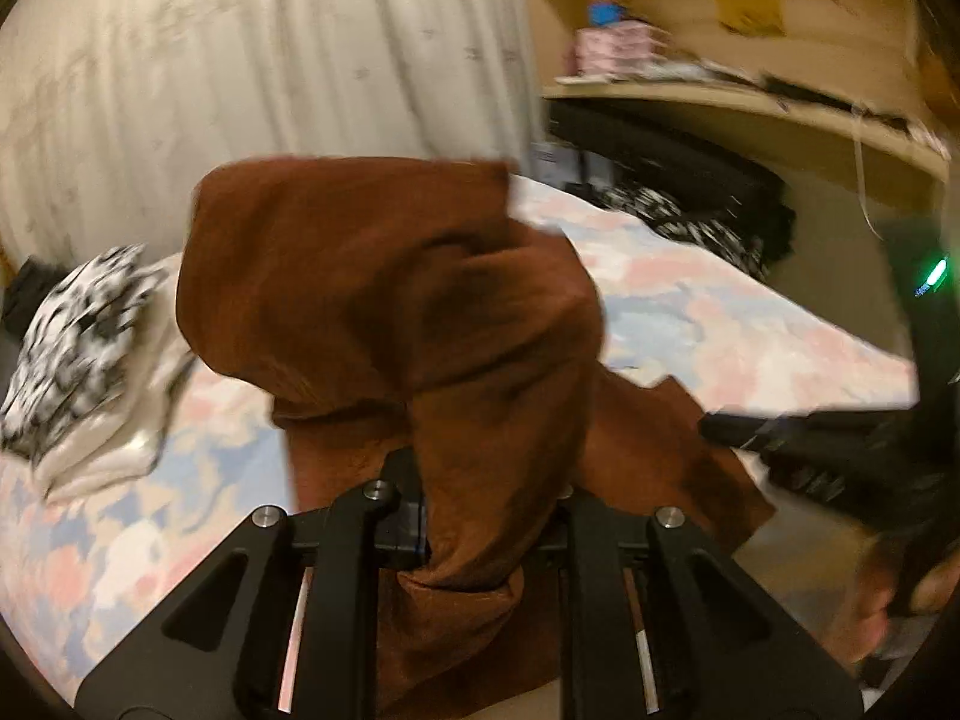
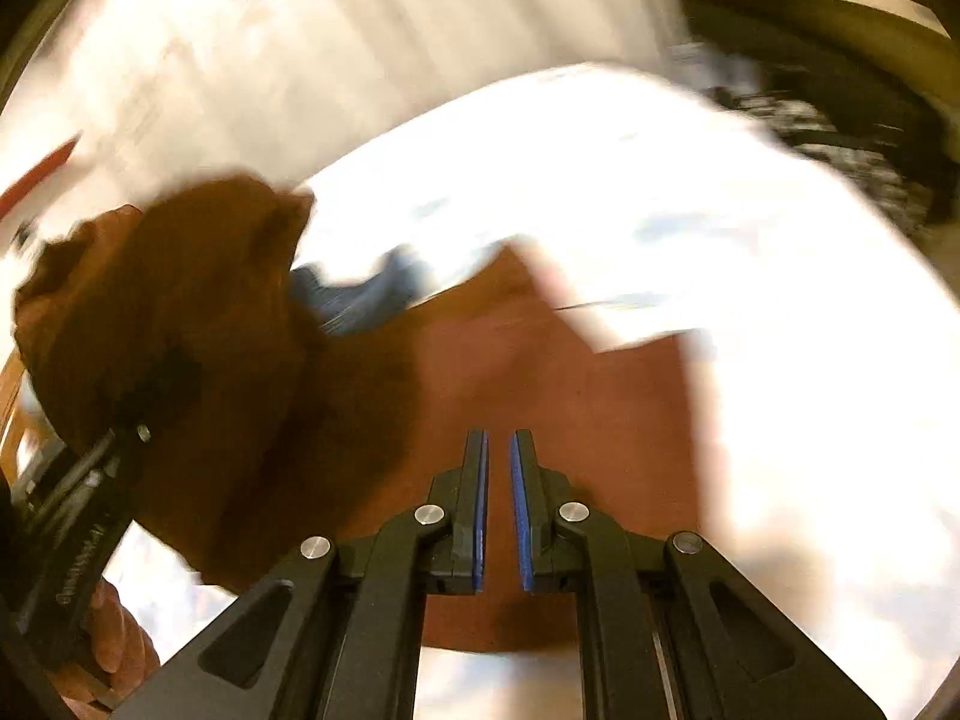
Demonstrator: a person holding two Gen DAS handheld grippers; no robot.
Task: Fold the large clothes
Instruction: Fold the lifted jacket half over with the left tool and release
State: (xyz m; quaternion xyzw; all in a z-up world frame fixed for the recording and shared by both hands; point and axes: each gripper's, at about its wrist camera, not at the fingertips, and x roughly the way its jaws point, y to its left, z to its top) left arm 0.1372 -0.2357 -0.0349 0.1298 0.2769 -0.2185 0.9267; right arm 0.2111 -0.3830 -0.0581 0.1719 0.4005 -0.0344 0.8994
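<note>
A large brown garment (image 1: 390, 276) hangs bunched over the pastel patterned bed cover (image 1: 720, 324). My left gripper (image 1: 480, 480) is shut on a fold of it, and the cloth hides the fingertips. In the right wrist view the rest of the brown garment (image 2: 540, 390) lies spread on the bed cover (image 2: 600, 180). My right gripper (image 2: 499, 435) hovers over it with its blue pads nearly together and nothing between them. The left gripper (image 2: 102, 468) shows at the left edge with cloth draped over it. The right gripper's black body (image 1: 810, 438) appears at the right of the left wrist view. Both views are blurred.
A stack of black-and-white patterned clothes (image 1: 78, 336) rests on the bed's left side. A pale curtain (image 1: 270, 48) hangs behind the bed. A wooden shelf unit (image 1: 720, 96) with small items stands at back right, above a dark pile (image 1: 708, 222). A hand (image 2: 114, 636) grips the left handle.
</note>
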